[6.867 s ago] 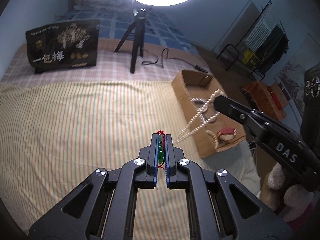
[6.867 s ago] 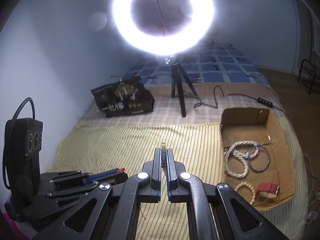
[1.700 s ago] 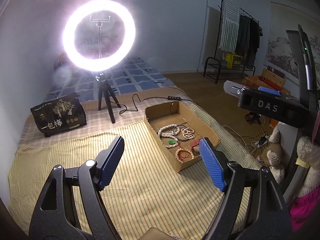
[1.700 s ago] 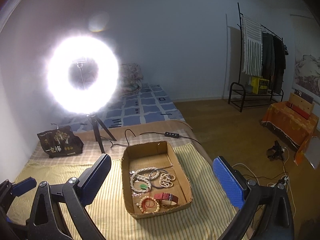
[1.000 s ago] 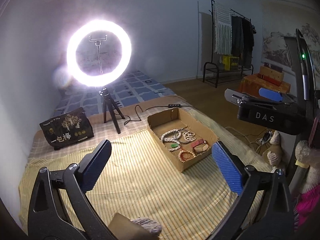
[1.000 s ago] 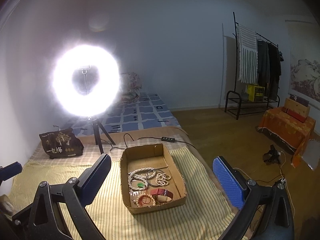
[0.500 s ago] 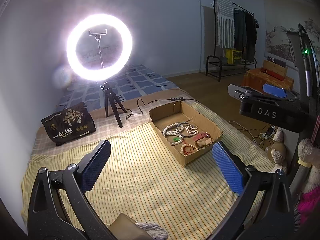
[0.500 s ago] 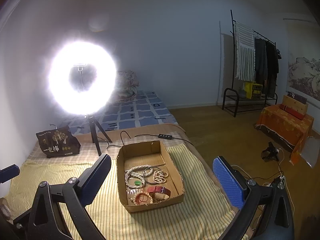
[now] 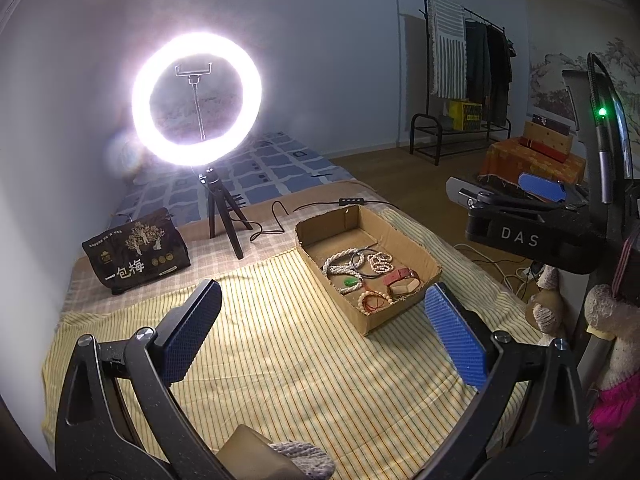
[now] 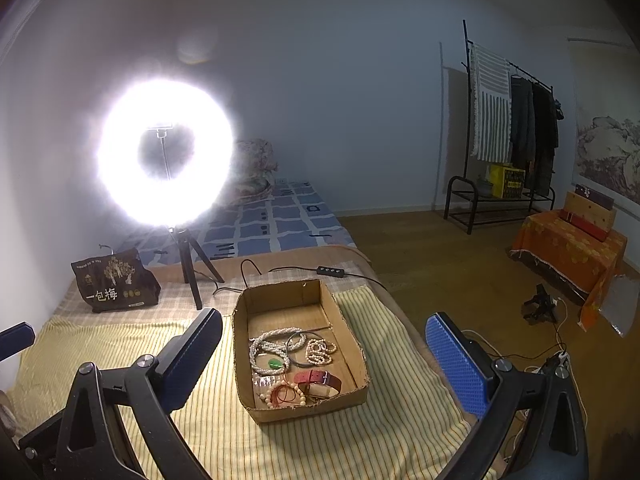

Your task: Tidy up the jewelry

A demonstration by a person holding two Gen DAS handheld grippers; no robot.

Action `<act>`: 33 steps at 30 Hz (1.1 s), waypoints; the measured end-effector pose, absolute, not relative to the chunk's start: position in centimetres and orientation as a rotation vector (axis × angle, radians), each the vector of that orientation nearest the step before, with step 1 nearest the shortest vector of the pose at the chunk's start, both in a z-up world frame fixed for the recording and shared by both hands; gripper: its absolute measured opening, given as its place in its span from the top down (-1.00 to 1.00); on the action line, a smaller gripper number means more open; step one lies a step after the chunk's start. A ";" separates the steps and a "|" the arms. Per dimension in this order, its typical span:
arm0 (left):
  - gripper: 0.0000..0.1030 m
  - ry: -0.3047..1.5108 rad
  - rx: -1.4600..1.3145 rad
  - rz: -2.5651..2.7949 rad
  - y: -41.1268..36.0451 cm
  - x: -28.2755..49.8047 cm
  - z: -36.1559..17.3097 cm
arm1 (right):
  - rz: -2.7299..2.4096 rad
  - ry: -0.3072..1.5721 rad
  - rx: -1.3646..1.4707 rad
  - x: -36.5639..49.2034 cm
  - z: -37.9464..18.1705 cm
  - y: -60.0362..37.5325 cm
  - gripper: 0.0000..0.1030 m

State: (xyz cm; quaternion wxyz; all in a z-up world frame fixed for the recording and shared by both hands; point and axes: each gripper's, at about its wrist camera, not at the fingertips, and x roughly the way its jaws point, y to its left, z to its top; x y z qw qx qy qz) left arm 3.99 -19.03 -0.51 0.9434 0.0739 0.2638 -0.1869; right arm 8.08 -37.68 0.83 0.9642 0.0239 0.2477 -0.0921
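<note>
both grippers, left (image 9: 324, 332) and right (image 10: 324, 360), gape wide and hold nothing. one box (image 10: 348, 344) on the bed holds the jewelry: two pearl strands (image 10: 266, 346), one green pendant (image 10: 275, 363), one red watch (image 10: 318, 379), one bead bracelet (image 10: 280, 394).

A cardboard box (image 10: 300, 410) is set on the striped sheet (image 10: 392, 432) of the bed, toward its right side. Necklaces (image 10: 272, 346), bracelets (image 10: 280, 394) and a watch (image 10: 318, 379) are laid inside it. A ring light (image 10: 164, 168) and a bag (image 10: 114, 286) are stood behind and to its left.
</note>
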 end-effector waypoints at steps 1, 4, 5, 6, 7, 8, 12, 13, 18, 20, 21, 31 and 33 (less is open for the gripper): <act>-1.00 0.537 0.152 -0.381 -19.0 4.0 -0.5 | -0.186 0.501 0.047 8.1 0.8 -37.7 -0.99; -1.00 0.537 0.151 -0.381 -19.1 3.9 -0.5 | -0.187 0.501 0.048 8.1 0.8 -37.6 -0.99; -1.00 0.537 0.151 -0.381 -19.1 3.9 -0.5 | -0.187 0.502 0.048 8.1 0.8 -37.6 -0.99; -1.00 0.537 0.151 -0.381 -19.1 3.9 -0.5 | -0.186 0.503 0.049 8.1 0.8 -37.6 -0.99; -1.00 0.537 0.151 -0.382 -19.1 3.9 -0.5 | -0.186 0.504 0.048 8.1 0.8 -37.5 -0.99; -1.00 0.536 0.152 -0.382 -19.1 3.9 -0.5 | -0.186 0.506 0.048 8.1 0.8 -37.5 -0.99; -1.00 0.533 0.156 -0.381 -19.1 3.9 -0.4 | -0.185 0.509 0.045 8.1 0.8 -37.5 -0.99; -1.00 0.533 0.156 -0.380 -19.1 3.9 -0.4 | -0.185 0.508 0.046 8.2 0.8 -37.5 -0.99; -1.00 0.533 0.157 -0.380 -19.2 3.9 -0.4 | -0.186 0.509 0.047 8.2 0.8 -37.5 -0.99; -1.00 0.535 0.156 -0.380 -19.2 3.8 -0.5 | -0.186 0.509 0.047 8.2 0.8 -37.5 -0.99; -1.00 0.535 0.156 -0.380 -19.2 3.8 -0.5 | -0.186 0.509 0.046 8.2 0.8 -37.5 -0.99; -1.00 0.532 0.157 -0.371 -18.9 3.9 -0.2 | -0.184 0.511 0.038 8.1 0.7 -37.4 -0.99; -1.00 0.532 0.157 -0.371 -18.8 3.9 -0.1 | -0.184 0.511 0.036 8.1 0.6 -37.4 -0.99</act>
